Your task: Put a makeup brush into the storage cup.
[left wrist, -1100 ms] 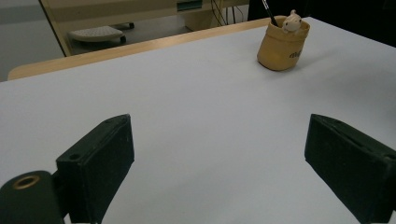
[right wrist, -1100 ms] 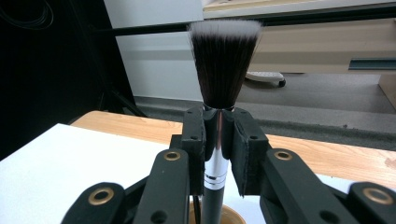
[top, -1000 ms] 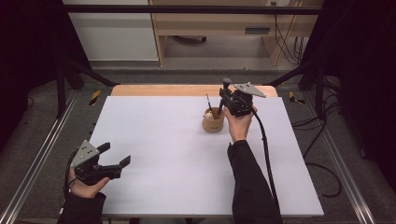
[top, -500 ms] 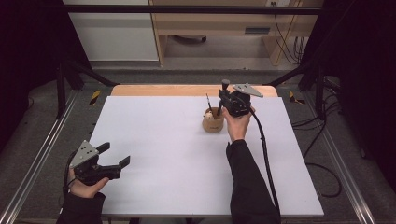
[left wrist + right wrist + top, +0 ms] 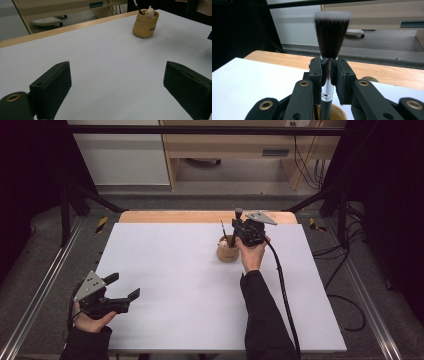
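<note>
- Bench: white top with a wood strip along the far edge.
- Right hand-held gripper: held above the far-middle of the bench, over the pot, by the right hand. Jaws are clamped on the brush at its silver ferrule. A black cable trails from it back toward the near edge.
- Left hand-held gripper: at the near-left corner of the bench, well apart from the pot. Jaws stand wide apart with nothing between them; the left gripper view looks across bare white top between the pads.
- Pot: small tan jar-shaped holder, upright on the bench just below the right hand-held gripper. In the left gripper view a small pale figure sits at its rim.
- Brush: upright, dark bristles with pale tips pointing up, black handle running down between the jaws into the pot mouth. Can't tell whether its end touches the pot bottom.
- Thin stick: a second slim dark tool stands in the pot, leaning slightly left in the high view.
</note>
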Motion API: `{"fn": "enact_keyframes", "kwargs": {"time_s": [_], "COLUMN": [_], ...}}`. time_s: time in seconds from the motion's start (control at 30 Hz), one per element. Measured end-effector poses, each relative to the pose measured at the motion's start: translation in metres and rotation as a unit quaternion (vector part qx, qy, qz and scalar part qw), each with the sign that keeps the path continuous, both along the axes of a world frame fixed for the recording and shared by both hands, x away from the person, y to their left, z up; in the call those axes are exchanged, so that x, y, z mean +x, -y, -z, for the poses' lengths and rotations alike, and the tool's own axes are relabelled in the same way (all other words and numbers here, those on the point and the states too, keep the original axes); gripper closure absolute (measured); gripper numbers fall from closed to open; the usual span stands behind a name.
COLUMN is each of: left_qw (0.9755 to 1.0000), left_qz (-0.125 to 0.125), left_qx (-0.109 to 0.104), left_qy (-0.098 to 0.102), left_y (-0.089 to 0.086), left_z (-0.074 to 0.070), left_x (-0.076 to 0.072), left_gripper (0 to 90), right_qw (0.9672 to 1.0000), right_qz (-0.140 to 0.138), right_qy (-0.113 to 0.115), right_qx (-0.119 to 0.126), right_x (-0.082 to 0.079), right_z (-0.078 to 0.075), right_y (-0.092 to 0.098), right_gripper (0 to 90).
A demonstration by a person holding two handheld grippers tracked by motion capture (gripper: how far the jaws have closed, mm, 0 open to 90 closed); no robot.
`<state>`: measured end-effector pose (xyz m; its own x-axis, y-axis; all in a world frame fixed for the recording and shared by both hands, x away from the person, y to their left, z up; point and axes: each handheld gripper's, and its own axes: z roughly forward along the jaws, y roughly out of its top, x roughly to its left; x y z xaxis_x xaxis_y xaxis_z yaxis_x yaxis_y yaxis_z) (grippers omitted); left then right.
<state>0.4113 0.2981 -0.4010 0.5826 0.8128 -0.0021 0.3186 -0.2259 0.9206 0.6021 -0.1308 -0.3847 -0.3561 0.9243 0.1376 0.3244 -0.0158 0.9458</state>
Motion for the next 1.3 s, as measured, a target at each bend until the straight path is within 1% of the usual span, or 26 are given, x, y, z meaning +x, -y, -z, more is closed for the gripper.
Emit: {"fn": "enact_keyframes", "kwargs": {"time_s": [0.1,0.27,0.57,0.67,0.87,0.9,0.93,1.0,1.07,1.13,1.23,1.3], "left_qw": [1.0,1.0,1.0,1.0,1.0,1.0,1.0,1.0,1.0,1.0,1.0,1.0], "left_qz": [0.001,0.002,0.001,0.002,0.002,0.002,0.002,0.002,0.003,0.003,0.003,0.004], "left_qx": [0.001,0.001,0.002,0.003,0.004,0.003,0.004,0.005,0.005,0.006,0.005,0.006], "left_qy": [0.001,0.002,0.001,0.001,0.001,0.001,0.001,0.001,0.001,0.001,0.001,0.001], "left_y": [0.001,0.001,0.001,0.002,0.003,0.003,0.004,0.004,0.004,0.005,0.005,0.006], "left_z": [0.0,0.0,0.0,0.0,0.0,0.0,0.0,0.0,0.0,0.0,0.0,0.0], "left_x": [0.0,0.0,0.0,0.0,0.0,0.0,0.0,0.0,0.0,-0.001,-0.001,-0.001], "left_gripper": [7.3,7.3,7.3,7.3,7.3,7.2,7.2,7.2,7.2,7.2,7.2,7.2], "right_qw": [1.0,0.9999,0.9994,0.999,0.9987,0.9986,0.9986,0.9985,0.9985,0.9983,0.9981,0.9981], "right_qz": [-0.002,-0.003,-0.002,-0.004,-0.01,-0.01,-0.012,-0.017,-0.017,-0.022,-0.026,-0.026], "right_qy": [-0.001,-0.01,-0.029,-0.039,-0.044,-0.043,-0.039,-0.042,-0.039,-0.041,-0.037,-0.027], "right_qx": [-0.002,-0.007,-0.016,-0.019,-0.025,-0.03,-0.034,-0.031,-0.034,-0.034,-0.042,-0.049], "right_x": [0.0,0.001,0.001,0.001,-0.005,-0.006,-0.008,-0.011,-0.014,-0.017,-0.022,-0.025], "right_z": [0.002,0.007,0.014,0.014,0.011,0.01,0.008,0.004,0.001,-0.002,-0.006,-0.01], "right_y": [-0.002,-0.005,-0.005,-0.004,-0.002,-0.002,-0.002,-0.002,-0.001,-0.001,0.0,0.0], "right_gripper": [77.2,77.1,76.8,75.8,72.7,72.2,71.2,68.1,64.6,57.3,46.4,37.2]}}
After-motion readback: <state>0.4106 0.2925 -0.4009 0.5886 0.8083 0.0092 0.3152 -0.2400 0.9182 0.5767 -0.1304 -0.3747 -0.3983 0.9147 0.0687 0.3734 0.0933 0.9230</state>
